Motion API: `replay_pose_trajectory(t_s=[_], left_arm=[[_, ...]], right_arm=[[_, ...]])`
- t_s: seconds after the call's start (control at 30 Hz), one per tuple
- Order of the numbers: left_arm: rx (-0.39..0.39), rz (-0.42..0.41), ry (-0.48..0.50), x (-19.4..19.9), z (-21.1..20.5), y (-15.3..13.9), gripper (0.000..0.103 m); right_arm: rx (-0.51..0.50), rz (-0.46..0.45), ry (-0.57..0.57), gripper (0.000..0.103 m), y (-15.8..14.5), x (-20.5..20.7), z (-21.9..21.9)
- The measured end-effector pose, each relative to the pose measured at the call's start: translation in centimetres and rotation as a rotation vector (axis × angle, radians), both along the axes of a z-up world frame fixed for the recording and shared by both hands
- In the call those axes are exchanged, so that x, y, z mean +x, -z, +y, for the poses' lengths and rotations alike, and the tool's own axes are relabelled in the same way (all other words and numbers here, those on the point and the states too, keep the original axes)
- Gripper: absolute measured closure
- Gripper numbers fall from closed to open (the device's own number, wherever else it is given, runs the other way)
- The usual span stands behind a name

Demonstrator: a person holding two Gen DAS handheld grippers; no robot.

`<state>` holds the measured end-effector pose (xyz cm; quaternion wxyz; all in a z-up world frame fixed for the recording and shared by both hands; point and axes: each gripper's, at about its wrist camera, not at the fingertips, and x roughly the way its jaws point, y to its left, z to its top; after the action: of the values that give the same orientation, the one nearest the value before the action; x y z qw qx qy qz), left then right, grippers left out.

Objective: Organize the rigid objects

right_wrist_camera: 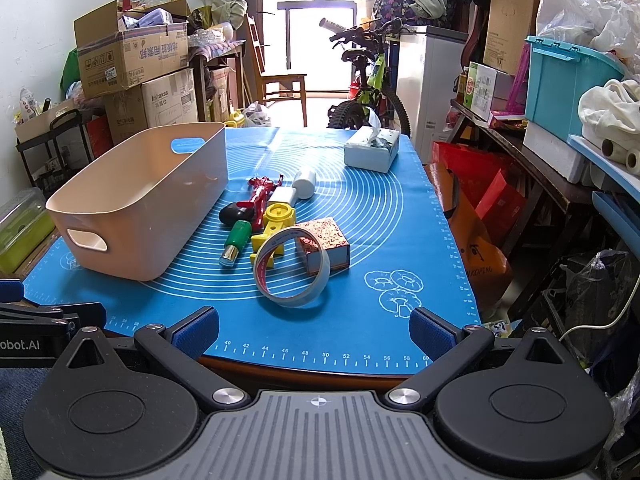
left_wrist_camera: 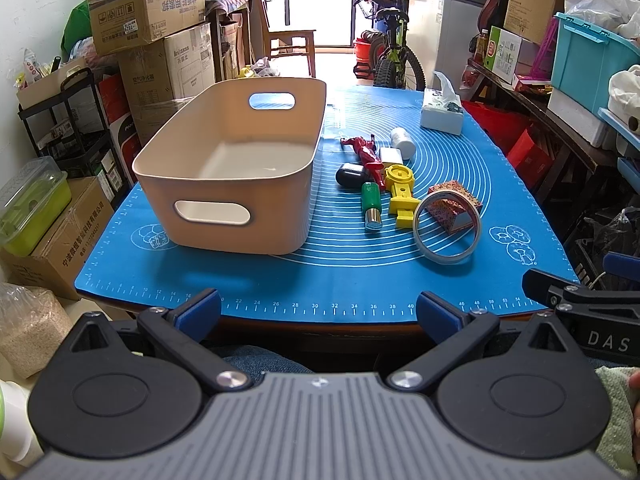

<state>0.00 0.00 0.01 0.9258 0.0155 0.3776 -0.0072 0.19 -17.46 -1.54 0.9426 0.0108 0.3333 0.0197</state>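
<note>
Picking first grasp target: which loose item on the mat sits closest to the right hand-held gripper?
The tape roll, standing tilted on edge at the near end of the cluster. The green cylinder, yellow toy and patterned box all lie farther back.

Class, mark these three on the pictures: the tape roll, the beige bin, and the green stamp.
tape roll (right_wrist_camera: 262, 276): right wrist view, left side of its ring.
beige bin (left_wrist_camera: 224, 196): left wrist view, near wall above the handle slot.
green stamp (left_wrist_camera: 370, 197): left wrist view, green body.

free: mat (right_wrist_camera: 360, 320) front strip | blocked: bin (right_wrist_camera: 136, 208), tape roll (right_wrist_camera: 292, 268)
</note>
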Motion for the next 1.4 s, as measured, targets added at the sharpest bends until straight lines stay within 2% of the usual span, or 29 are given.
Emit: replay_pose_trajectory(t_s=[0.4, 0.57, 0.67, 1.03, 1.17, 1.4], left_arm=[[0.006, -0.001, -0.006, 0.3, -0.2, 0.0, 0.001], [0.008, 0.012, -0.022, 1.0, 0.2, -0.9, 0.001], [-0.021, 0.009, -0.042, 1.5, 1.5, -1.8, 0.001], [0.006, -0.041, -0.140, 7.8, 7.4, -6.1, 0.001], [0.047, -0.042, -0.160, 10.4, 9.7, -6.8, 0.001], [0.062, 0.053, -0.157, 15.1, 13.8, -5.7, 0.001]], right_arm=[[-0.012, -0.003, -0.001, 0.003, -0.4, -0.1, 0.2], [-0.001, -0.001, 0.002, 0.003, -0.9, 0.2, -0.1], [0.000, 0.019, 0.000, 0.003, -1.1, 1.1, -0.2], [-0.014, 0.007, 0.020, 0.003, -2.0, 6.1, 0.2], [-0.043, 0.002, 0.033, 0.003, -1.8, 8.8, 0.9], [-0.086, 0.037, 0.074, 0.003, 0.3, 13.0, 1.4]])
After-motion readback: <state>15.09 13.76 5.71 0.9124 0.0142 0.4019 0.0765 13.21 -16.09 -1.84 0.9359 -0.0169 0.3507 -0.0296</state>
